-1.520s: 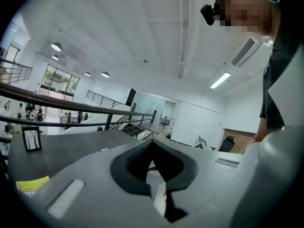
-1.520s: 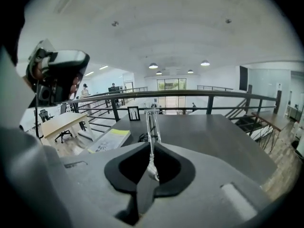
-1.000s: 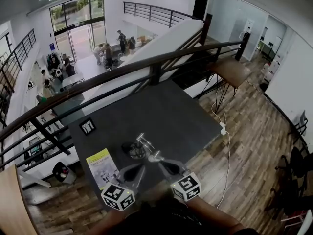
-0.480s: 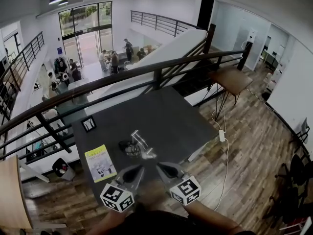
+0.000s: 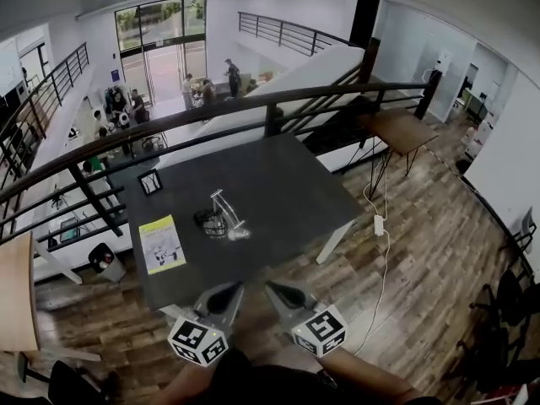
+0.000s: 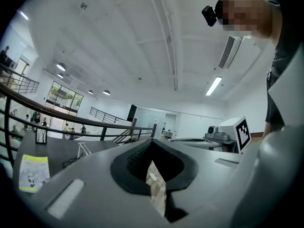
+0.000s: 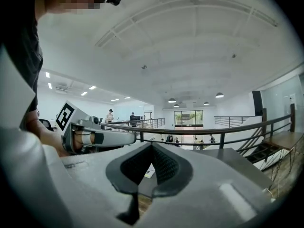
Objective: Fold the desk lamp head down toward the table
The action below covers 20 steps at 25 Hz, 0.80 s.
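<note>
The desk lamp [image 5: 223, 218] sits near the middle of the dark table [image 5: 278, 192]. Its silver arm leans low over a dark round base with a coiled black cord. Both grippers are held side by side off the table's front edge, over the wood floor and well short of the lamp. My left gripper [image 5: 231, 288] has its jaws together with nothing between them. My right gripper [image 5: 272, 288] is shut and empty too. In the left gripper view the lamp [image 6: 83, 148] shows small at the far left, beyond the shut left gripper [image 6: 152, 140]. The right gripper [image 7: 152, 144] points along the table toward the railing.
A yellow-green booklet [image 5: 160, 243] lies at the table's left front, and a small black frame [image 5: 150, 181] stands at its back left corner. A dark railing [image 5: 253, 108] runs behind the table. A brown side table [image 5: 396, 129] stands at the right, with a white power strip [image 5: 379, 224] on the floor.
Both grippers have drawn back from the lamp, from above the table to beyond its front edge. The lamp stays where it was, and the table looks farther off.
</note>
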Each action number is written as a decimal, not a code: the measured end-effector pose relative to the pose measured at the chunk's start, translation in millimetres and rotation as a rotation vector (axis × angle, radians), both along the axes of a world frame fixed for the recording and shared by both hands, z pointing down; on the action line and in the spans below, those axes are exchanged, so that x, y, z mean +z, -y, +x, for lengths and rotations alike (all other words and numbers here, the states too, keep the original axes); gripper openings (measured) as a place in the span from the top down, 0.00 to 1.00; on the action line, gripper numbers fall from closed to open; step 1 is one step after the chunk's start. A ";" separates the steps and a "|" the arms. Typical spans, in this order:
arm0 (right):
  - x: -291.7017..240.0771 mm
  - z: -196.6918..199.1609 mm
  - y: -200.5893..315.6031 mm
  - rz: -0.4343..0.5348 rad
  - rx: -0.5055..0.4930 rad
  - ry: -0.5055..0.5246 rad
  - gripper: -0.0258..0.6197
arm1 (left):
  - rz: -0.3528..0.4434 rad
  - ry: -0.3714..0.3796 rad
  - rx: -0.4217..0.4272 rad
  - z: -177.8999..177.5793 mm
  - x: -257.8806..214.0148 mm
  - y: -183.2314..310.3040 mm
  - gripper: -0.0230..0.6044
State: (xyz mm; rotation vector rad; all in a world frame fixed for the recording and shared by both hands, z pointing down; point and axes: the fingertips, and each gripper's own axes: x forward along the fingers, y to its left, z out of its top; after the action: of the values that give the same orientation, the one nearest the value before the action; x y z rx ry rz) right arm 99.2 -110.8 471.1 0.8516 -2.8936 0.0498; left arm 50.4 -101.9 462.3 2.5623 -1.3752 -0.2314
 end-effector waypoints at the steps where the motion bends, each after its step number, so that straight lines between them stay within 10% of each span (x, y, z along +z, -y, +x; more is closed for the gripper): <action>1: 0.5 4.2 -8.3 -0.004 -0.007 0.006 0.96 | -0.005 0.001 -0.010 3.8 0.3 -10.4 0.96; 20: -13.3 8.1 -146.2 0.004 -0.061 0.070 0.96 | -0.008 0.032 -0.069 9.7 -1.6 -151.4 0.96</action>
State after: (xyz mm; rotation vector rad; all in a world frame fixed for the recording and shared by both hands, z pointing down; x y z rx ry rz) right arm 107.3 35.4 457.8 0.7764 -2.9839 0.0692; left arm 60.1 49.5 460.7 2.5260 -1.4744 -0.1968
